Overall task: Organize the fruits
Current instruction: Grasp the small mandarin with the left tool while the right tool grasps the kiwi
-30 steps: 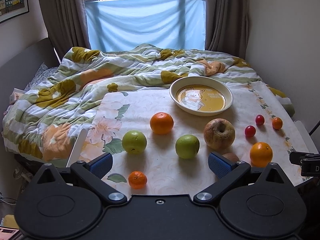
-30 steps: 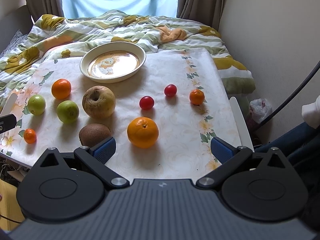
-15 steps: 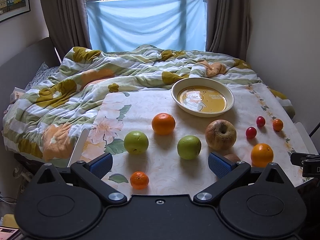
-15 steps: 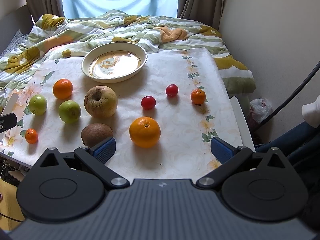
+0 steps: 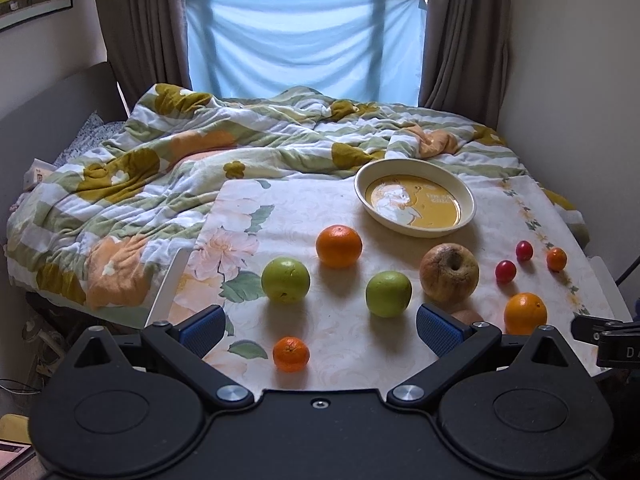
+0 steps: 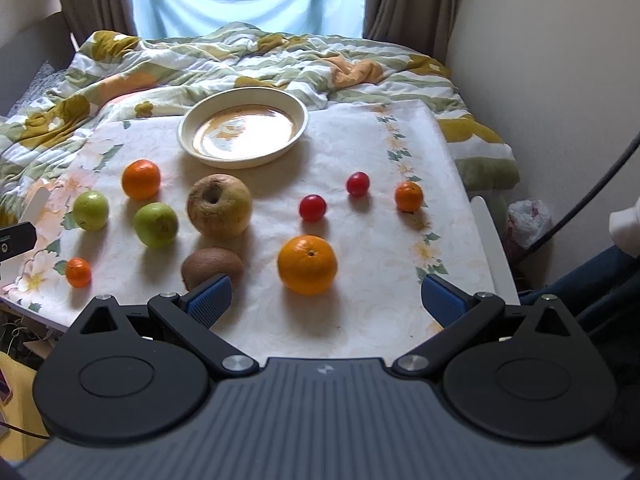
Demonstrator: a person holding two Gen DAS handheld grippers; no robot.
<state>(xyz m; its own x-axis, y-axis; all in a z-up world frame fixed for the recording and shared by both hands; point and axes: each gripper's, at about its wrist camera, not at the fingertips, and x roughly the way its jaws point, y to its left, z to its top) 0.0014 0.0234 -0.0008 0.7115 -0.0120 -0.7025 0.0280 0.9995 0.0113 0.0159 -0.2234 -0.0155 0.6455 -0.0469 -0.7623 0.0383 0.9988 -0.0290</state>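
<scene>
Fruits lie scattered on the floral board (image 6: 360,320) we work over, atop the bed quilt (image 5: 120,200). Largest, the cream dish (image 6: 188,142) sits at the far edge, holding nothing. Next, the blemished apple (image 6: 219,205), then the big orange (image 6: 307,265), two green apples (image 5: 285,280) (image 5: 388,294), a kiwi (image 6: 212,265), small mandarins, two cherry tomatoes (image 6: 312,207). Our left gripper (image 5: 318,326) and right gripper (image 6: 325,298) hover spread wide, gripping nothing.

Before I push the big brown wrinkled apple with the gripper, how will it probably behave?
The wrinkled apple looks shrivelled, so it is probably soft and may dent under pressure. Being round, it would likely roll, perhaps unevenly, towards the kiwi or the green apple close beside it.
</scene>
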